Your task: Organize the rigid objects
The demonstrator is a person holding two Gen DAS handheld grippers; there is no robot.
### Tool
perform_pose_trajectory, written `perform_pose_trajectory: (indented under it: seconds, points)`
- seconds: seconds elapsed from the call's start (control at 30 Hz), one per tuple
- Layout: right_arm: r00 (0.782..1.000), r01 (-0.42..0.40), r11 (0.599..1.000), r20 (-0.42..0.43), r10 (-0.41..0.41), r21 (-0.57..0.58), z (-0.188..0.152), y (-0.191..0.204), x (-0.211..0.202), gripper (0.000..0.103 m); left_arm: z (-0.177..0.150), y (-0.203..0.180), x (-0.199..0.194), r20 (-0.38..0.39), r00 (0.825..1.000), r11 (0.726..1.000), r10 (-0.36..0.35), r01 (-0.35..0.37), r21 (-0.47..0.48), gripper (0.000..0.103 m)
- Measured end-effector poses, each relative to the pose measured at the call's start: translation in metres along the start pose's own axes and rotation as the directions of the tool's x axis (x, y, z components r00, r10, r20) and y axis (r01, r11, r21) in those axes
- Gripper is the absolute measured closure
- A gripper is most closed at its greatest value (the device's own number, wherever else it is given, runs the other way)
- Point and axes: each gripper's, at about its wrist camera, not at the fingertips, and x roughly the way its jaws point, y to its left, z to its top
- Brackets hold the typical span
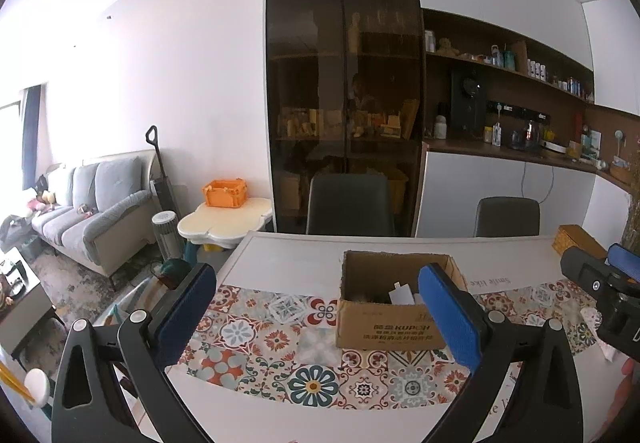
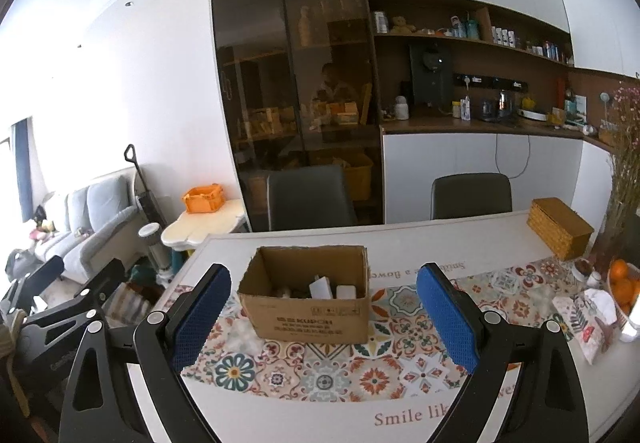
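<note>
Brown cardboard box [image 2: 308, 317] w/ white items, floral-tile mat [image 2: 320, 371], blue-padded tongs [image 2: 324, 317].

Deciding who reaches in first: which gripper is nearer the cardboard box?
Roughly equal. The left gripper faces the cardboard box from its left; the right gripper faces it squarely. Both open, short of it.

My 2 handheld grippers: black frames, blue pads

On my left gripper [image 1: 316, 307] and right gripper [image 2: 324, 315] I see black triangular linkage arms with cut-out slots; round silver pivot screws at each joint; 2 textured blue fingertips [image 2: 448, 317] per gripper, rectangular and rounded at the corners.
</note>
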Motion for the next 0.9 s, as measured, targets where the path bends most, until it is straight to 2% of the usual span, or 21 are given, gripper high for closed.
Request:
perform_pose_trajectory:
  seconds: [0.9]
  points:
    - [1.000, -0.008, 1.000, -0.017, 0.008, -0.002, 0.0004, -0.0039, 0.0031, 0.009, 0.0024, -0.0010, 0.0060, -0.022, 1.000, 1.000, -0.011, 0.012, 0.007, 0.000]
